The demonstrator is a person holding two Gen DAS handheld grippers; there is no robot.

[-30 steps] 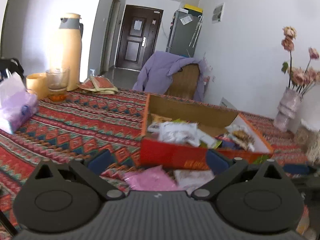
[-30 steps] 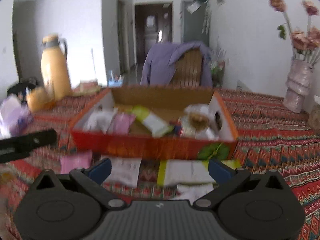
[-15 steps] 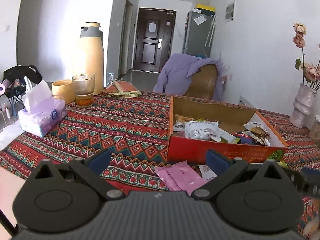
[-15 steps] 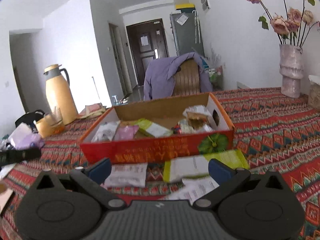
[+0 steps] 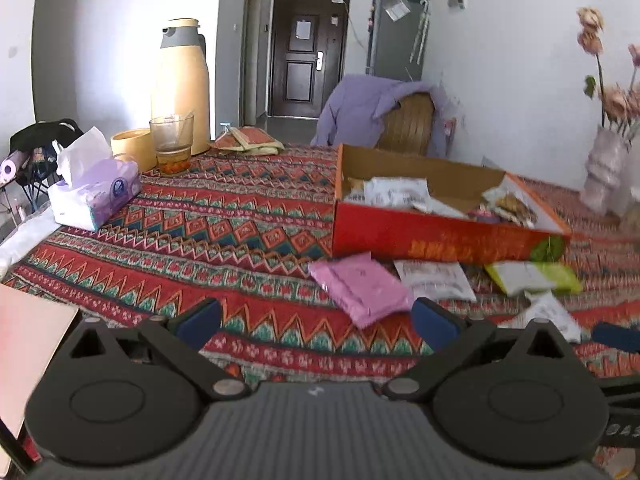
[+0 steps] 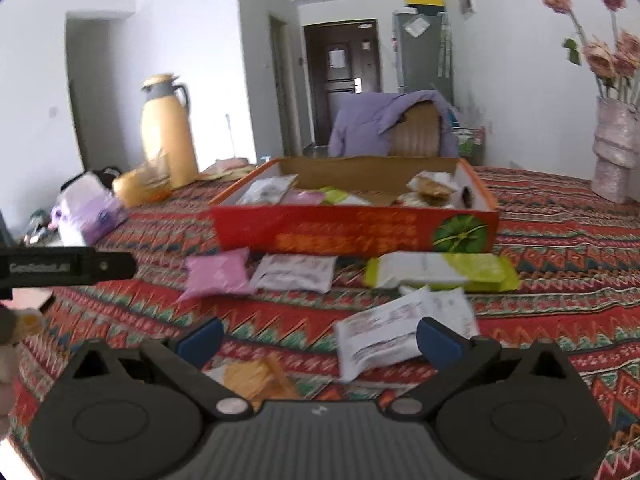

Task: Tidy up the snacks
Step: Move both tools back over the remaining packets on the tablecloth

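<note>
A red cardboard box [image 5: 436,236] [image 6: 352,232] with several snack packets in it stands on the patterned tablecloth. In front of it lie a pink packet [image 5: 360,288] [image 6: 218,272], a white packet [image 5: 434,284] [image 6: 296,272] and a green-and-white packet [image 5: 532,276] [image 6: 440,272]. A second white packet [image 6: 400,332] and an orange snack [image 6: 256,378] lie just ahead of my right gripper [image 6: 318,336]. My left gripper [image 5: 316,322] is open and empty, short of the pink packet. My right gripper is open and empty.
A tissue pack [image 5: 92,192], a glass [image 5: 172,144], a yellow bowl [image 5: 132,148] and a yellow thermos [image 5: 182,84] stand at the table's left. A vase of flowers [image 6: 614,148] stands at the right. A chair with a purple jacket [image 5: 380,112] is behind the table.
Both grippers have pulled back from the box and the views now take in more table. The loose packets in front of the box have come fully into view. Both grippers stay open.
</note>
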